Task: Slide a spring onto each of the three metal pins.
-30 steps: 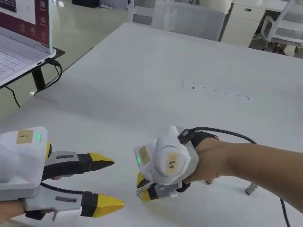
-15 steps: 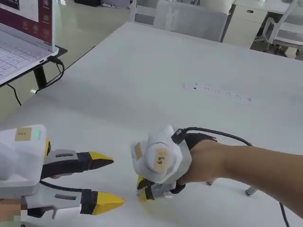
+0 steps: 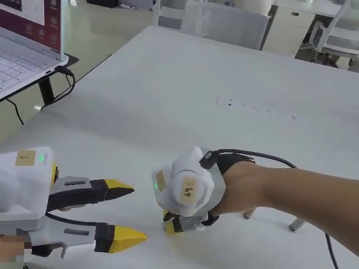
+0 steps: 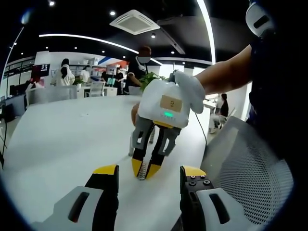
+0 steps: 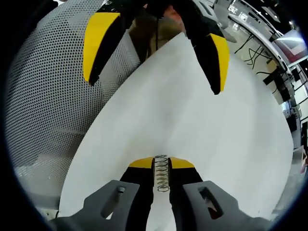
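Head view: the left gripper (image 3: pixel 133 214) at 8 o'clock has its jaws spread wide; the right gripper (image 3: pixel 175 222) at 6 o'clock pinches a spring (image 3: pixel 168 226) low by the table (image 3: pixel 168 112), with two more springs (image 3: pixel 295 224) lying at its 3 o'clock. Left gripper view: the right gripper stands at 12 o'clock beyond the parted jaws. Right gripper view: the jaws are clamped on the spring, with the left gripper's tips at 12 o'clock.

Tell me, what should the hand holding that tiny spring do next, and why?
Probably lift the right gripper a little, straight up off the table. Its jaws are shut on a spring, with the tips low against the white table, so the spring looks gripped and ready to carry to a pin. The left gripper stands open and empty, facing it.
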`<action>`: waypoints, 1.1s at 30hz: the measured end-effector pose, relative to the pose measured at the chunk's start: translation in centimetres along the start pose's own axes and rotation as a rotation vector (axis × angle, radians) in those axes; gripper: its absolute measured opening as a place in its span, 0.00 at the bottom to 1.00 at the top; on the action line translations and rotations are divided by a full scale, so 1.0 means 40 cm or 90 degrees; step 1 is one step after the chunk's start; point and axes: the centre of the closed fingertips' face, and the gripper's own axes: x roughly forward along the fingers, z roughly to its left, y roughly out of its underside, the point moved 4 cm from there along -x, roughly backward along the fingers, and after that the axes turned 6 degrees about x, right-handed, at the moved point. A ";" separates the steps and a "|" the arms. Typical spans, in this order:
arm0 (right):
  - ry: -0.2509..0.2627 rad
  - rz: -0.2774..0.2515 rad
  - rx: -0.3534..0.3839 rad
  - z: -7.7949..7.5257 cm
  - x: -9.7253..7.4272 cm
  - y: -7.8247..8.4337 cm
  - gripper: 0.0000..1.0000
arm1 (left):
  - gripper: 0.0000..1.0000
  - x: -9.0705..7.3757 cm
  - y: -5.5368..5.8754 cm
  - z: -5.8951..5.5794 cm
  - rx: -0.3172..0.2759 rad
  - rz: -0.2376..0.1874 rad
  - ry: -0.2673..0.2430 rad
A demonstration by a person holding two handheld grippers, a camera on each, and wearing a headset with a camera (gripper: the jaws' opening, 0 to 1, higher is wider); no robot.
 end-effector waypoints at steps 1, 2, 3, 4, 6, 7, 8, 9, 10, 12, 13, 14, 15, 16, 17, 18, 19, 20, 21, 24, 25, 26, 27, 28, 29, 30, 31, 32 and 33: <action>0.001 0.006 -0.014 -0.001 0.001 0.000 0.08 | 0.46 0.000 -0.001 0.000 -0.001 -0.002 -0.001; -0.001 0.007 -0.014 -0.001 0.001 0.000 0.08 | 0.46 0.000 -0.002 0.001 -0.001 -0.003 -0.001; -0.003 0.011 -0.015 0.001 0.004 -0.001 0.08 | 0.46 -0.001 -0.002 0.001 -0.002 -0.003 -0.002; -0.001 0.013 -0.017 0.000 0.005 -0.002 0.08 | 0.46 -0.002 -0.001 0.001 -0.002 -0.003 -0.002; -0.005 0.017 -0.015 0.000 0.009 -0.004 0.08 | 0.46 -0.004 0.000 0.002 -0.003 -0.003 -0.003; -0.005 0.019 -0.013 -0.001 0.009 -0.005 0.08 | 0.46 -0.005 0.001 0.002 -0.003 -0.003 -0.003; -0.005 0.021 -0.004 -0.003 0.008 -0.005 0.08 | 0.46 -0.005 0.001 0.002 -0.003 -0.003 -0.003; -0.005 0.020 -0.001 -0.001 0.008 -0.005 0.08 | 0.46 -0.005 0.001 0.001 -0.003 -0.003 -0.003; -0.005 0.020 0.001 -0.001 0.008 -0.004 0.08 | 0.46 -0.005 0.001 0.001 -0.003 -0.003 -0.003; -0.006 0.017 0.026 -0.003 0.007 -0.004 0.08 | 0.46 -0.005 0.000 0.001 -0.003 -0.003 -0.003; -0.005 0.011 0.029 -0.002 0.005 -0.006 0.08 | 0.46 -0.005 -0.002 0.001 -0.002 -0.003 -0.003; -0.003 0.003 0.038 -0.003 0.002 -0.007 0.08 | 0.46 -0.004 -0.004 0.000 -0.002 -0.005 -0.003; -0.004 -0.005 0.049 -0.003 -0.002 -0.010 0.08 | 0.46 -0.004 -0.004 0.000 -0.002 -0.005 -0.002; -0.003 -0.019 0.064 -0.004 -0.008 -0.014 0.08 | 0.46 -0.003 -0.004 0.000 -0.001 -0.005 -0.001; 0.002 -0.028 0.073 -0.007 -0.014 -0.016 0.08 | 0.46 -0.002 -0.003 -0.001 0.000 -0.004 -0.001; 0.006 -0.036 0.082 -0.009 -0.020 -0.018 0.08 | 0.46 -0.002 -0.003 -0.002 0.001 -0.003 0.000; 0.006 -0.044 0.091 -0.008 -0.026 -0.020 0.08 | 0.46 -0.001 -0.003 -0.002 0.000 -0.003 0.001; 0.009 -0.061 0.104 -0.009 -0.035 -0.024 0.08 | 0.46 0.001 -0.003 -0.003 0.000 -0.003 0.002; 0.015 -0.065 0.109 -0.012 -0.042 -0.023 0.08 | 0.46 0.003 -0.005 -0.003 0.002 -0.002 0.003; 0.027 -0.087 0.126 -0.009 -0.064 -0.022 0.08 | 0.46 0.007 -0.011 -0.003 0.004 -0.004 0.006; 0.028 -0.092 0.130 -0.007 -0.070 -0.020 0.08 | 0.46 0.008 -0.013 -0.002 0.005 -0.004 0.007; 0.029 -0.098 0.137 -0.005 -0.075 -0.019 0.08 | 0.46 0.010 -0.015 -0.002 0.006 -0.004 0.007; 0.035 -0.112 0.149 -0.003 -0.082 -0.019 0.08 | 0.46 0.012 -0.017 -0.002 0.008 -0.004 0.009; 0.039 -0.117 0.156 -0.003 -0.086 -0.015 0.08 | 0.46 0.013 -0.019 -0.002 0.008 -0.004 0.010; 0.044 -0.128 0.171 -0.001 -0.093 -0.011 0.08 | 0.46 0.015 -0.022 -0.003 0.011 -0.004 0.012; 0.049 -0.133 0.177 0.000 -0.096 -0.007 0.08 | 0.46 0.016 -0.023 -0.004 0.012 -0.003 0.013; 0.053 -0.140 0.185 0.002 -0.103 -0.002 0.08 | 0.45 0.017 -0.025 -0.005 0.013 -0.003 0.015; 0.059 -0.144 0.193 0.003 -0.108 0.001 0.08 | 0.46 0.018 -0.026 -0.006 0.015 -0.002 0.017; 0.065 -0.157 0.212 0.004 -0.116 0.003 0.08 | 0.46 0.019 -0.028 -0.006 0.017 -0.001 0.018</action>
